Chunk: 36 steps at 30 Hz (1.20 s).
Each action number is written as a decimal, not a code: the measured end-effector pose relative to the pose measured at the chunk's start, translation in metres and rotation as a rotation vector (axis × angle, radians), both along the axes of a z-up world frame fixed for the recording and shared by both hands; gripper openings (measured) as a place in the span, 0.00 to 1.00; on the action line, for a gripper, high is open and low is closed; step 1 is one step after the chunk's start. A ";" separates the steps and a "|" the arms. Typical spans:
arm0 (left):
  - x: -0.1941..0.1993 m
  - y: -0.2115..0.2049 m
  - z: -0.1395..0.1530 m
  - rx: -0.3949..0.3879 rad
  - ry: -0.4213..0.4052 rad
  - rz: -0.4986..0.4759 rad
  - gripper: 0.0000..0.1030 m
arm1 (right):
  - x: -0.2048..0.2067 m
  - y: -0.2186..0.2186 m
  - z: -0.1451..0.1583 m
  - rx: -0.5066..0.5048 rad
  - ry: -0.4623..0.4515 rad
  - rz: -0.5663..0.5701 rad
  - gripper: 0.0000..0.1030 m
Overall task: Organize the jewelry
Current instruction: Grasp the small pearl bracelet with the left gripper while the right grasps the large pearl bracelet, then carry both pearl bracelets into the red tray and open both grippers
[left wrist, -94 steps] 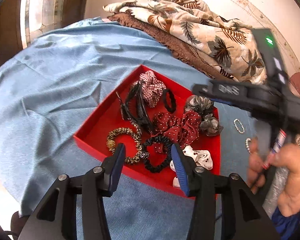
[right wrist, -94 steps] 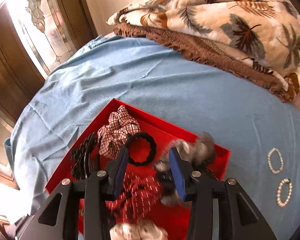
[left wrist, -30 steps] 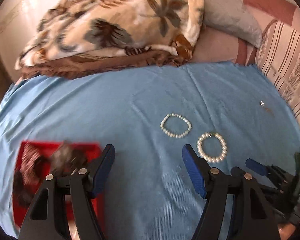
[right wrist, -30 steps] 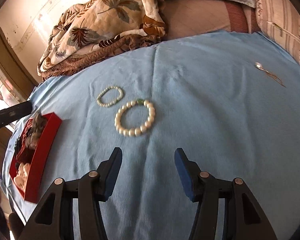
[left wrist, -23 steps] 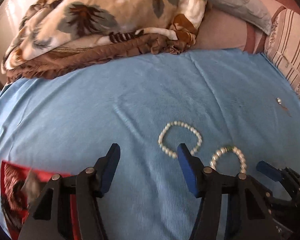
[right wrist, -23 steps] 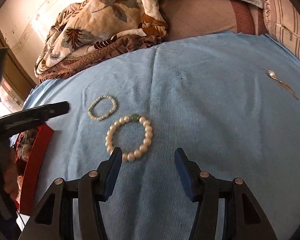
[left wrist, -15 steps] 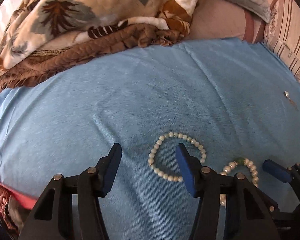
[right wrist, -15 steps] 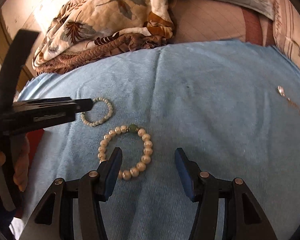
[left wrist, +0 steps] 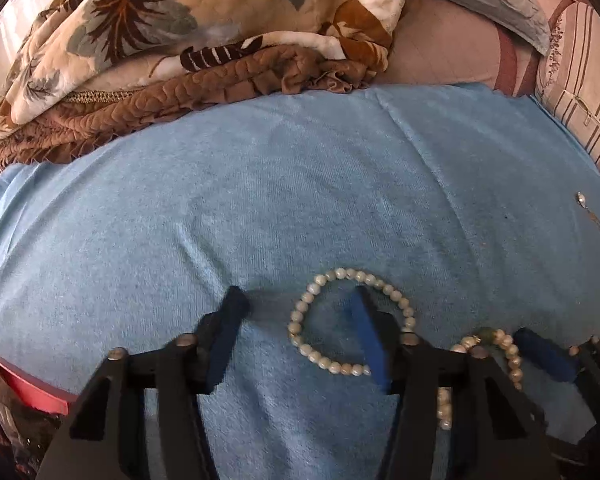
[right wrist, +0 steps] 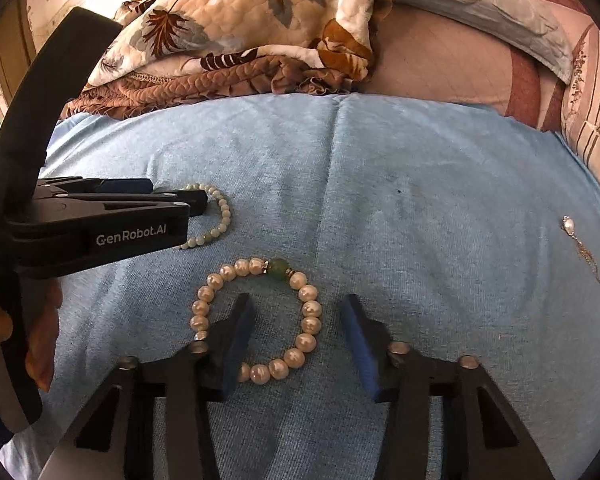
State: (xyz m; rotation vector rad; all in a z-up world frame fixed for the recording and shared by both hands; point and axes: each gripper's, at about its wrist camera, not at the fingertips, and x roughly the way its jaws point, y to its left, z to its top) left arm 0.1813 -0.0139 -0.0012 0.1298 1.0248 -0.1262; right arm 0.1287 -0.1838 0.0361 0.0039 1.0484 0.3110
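My left gripper [left wrist: 296,330], jaws just narrowing yet gripping nothing, straddles the near arc of the small pearl bracelet [left wrist: 350,320] on the blue cloth [left wrist: 300,200]. Right gripper [right wrist: 296,340], likewise closing, straddles the larger bracelet's [right wrist: 256,320] right side. Light, floppy, slippery beads: I judge pinching one strand across is best.

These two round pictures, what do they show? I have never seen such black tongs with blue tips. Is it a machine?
No machine: a person holds two hand tools, each with a camera looking along its jaws. One picture is from the left gripper, the other from the right gripper. On the blue cloth lie a small pearl bracelet, a larger pearl bracelet with a green bead and an earring. Each gripper's jaws have just been closing astride one side of a bracelet, not yet pinching. Nothing is held.
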 end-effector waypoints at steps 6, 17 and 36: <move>-0.016 -0.017 0.006 0.009 0.054 -0.078 0.05 | -0.003 -0.007 0.007 0.038 -0.019 -0.023 0.11; -0.090 -0.015 0.074 -0.093 -0.012 -0.080 0.05 | -0.038 -0.024 0.031 0.168 -0.014 -0.112 0.10; -0.256 0.036 0.151 -0.124 -0.184 -0.042 0.05 | -0.151 -0.036 0.090 0.267 -0.047 -0.151 0.10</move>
